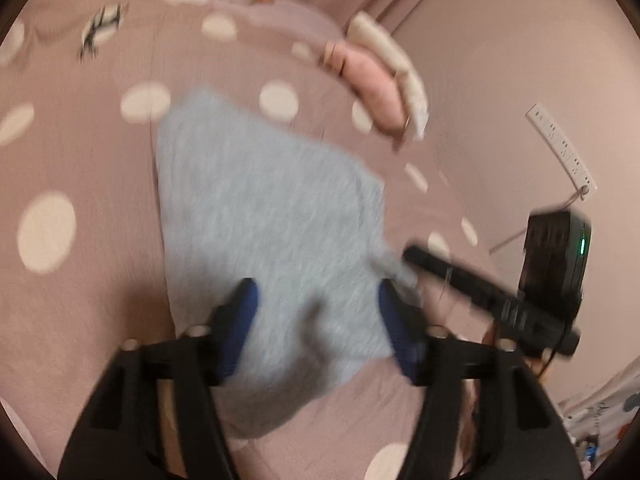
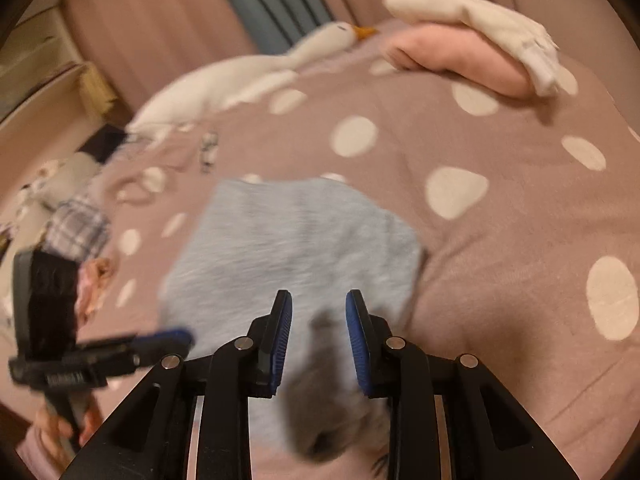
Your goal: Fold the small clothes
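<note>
A small grey garment (image 1: 264, 208) lies spread on the pink dotted bedspread (image 1: 80, 140). My left gripper (image 1: 320, 304) hovers over its near edge, open, and its blue pads stand wide apart and clear of the cloth. In the right wrist view the same garment (image 2: 296, 236) runs under my right gripper (image 2: 318, 312). A dark bunched fold of its near edge fills the narrow gap between that gripper's pads, so it is shut on the cloth. The right gripper (image 1: 412, 256) shows at the garment's right corner, with a tuft of cloth at its tip. The left gripper (image 2: 176, 338) shows at the lower left.
Folded pink and cream clothes (image 2: 460, 56) lie at the far side of the bedspread (image 2: 500, 140). A white goose plush (image 2: 240, 76) stretches along the back. A heap of unfolded clothes (image 2: 76, 228) sits at the left. A power strip (image 1: 560, 148) hangs on the wall.
</note>
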A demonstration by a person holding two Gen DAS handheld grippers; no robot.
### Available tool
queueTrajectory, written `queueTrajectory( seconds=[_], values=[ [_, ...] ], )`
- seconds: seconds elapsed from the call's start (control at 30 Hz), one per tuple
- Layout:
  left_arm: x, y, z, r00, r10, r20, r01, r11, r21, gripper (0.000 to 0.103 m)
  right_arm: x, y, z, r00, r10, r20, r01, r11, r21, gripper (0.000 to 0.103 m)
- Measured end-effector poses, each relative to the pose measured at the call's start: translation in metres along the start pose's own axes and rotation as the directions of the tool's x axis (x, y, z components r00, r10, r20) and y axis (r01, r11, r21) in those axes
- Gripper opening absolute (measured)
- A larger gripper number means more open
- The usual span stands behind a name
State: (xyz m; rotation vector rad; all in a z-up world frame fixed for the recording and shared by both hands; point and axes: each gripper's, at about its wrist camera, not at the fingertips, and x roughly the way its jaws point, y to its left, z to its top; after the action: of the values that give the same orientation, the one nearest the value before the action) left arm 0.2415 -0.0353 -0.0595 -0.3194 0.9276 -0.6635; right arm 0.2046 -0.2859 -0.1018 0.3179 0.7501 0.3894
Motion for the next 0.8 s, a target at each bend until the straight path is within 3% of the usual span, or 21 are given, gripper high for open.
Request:
queueTrajectory(
  seconds=[0.23, 0.3, 0.43, 0.67, 0.8],
  values=[
    [0.025, 0.007, 0.038, 0.996, 0.083, 0.012, -0.083, 0.997, -0.007, 0.064, 0.018, 0.016, -0.022, 0.997, 0.056, -0.048, -0.058, 0.998, -0.037, 0.029],
    [0.041, 0.018, 0.045, 0.995, 0.095, -0.011, -0.095, 0.995, -0.035, 0.062, 0.027, 0.012, -0.029, 0.996, 0.059, -0.062, -0.060, 0.998, -0.013, 0.029],
    [0.075, 0.037, 0.047, 0.983, 0.158, -0.096, -0.165, 0.984, -0.068, 0.049, 0.045, -0.003, -0.039, 0.993, 0.067, -0.097, -0.061, 0.996, 0.065, 0.029],
    [0.074, 0.036, 0.045, 0.983, 0.168, -0.069, -0.170, 0.985, -0.013, 0.049, 0.039, -0.004, -0.038, 0.990, 0.092, -0.105, -0.086, 0.994, 0.066, 0.029],
    [0.055, 0.026, 0.042, 0.989, 0.146, -0.032, -0.146, 0.989, 0.018, 0.050, 0.016, 0.006, -0.021, 0.995, 0.096, -0.021, -0.095, 0.995, 0.019, 0.029]
  ],
)
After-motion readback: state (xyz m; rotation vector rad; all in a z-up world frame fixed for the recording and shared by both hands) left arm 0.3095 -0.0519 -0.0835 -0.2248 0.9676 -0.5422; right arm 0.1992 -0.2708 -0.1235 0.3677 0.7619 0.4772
